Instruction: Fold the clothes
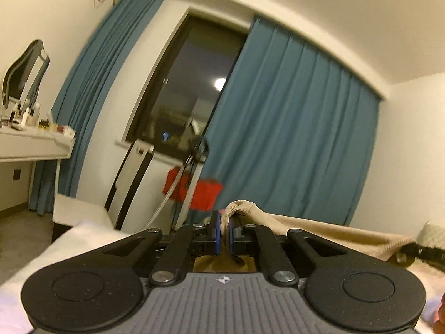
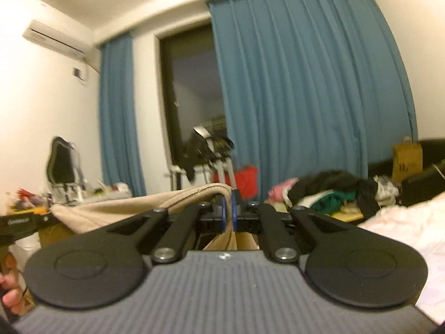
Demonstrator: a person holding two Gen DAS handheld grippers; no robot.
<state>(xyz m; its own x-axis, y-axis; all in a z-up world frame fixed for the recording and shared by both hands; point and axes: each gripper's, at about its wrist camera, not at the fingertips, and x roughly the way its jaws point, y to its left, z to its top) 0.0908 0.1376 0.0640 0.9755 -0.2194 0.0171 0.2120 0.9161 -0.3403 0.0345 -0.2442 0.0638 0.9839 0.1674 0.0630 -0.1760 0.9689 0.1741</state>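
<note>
We see the left gripper pinched tight on a bunched edge of a beige garment, its blue pads nearly meeting with only the cloth between them. The right gripper is clamped the same way on another part of that garment, a ribbed fold squeezed between its pads. The cloth is off the bed, strung between the two grippers: in the left wrist view it runs from the jaws out to the right edge of the frame, and in the right wrist view it runs from the jaws out to the left, so its long axis lies roughly level from one gripper to the other, sagging a little in the middle. Both grippers point toward the blue curtains and the dark window. A heap of mixed clothes lies beyond the right gripper, well apart from the held garment. Both views are slightly blurred.
</note>
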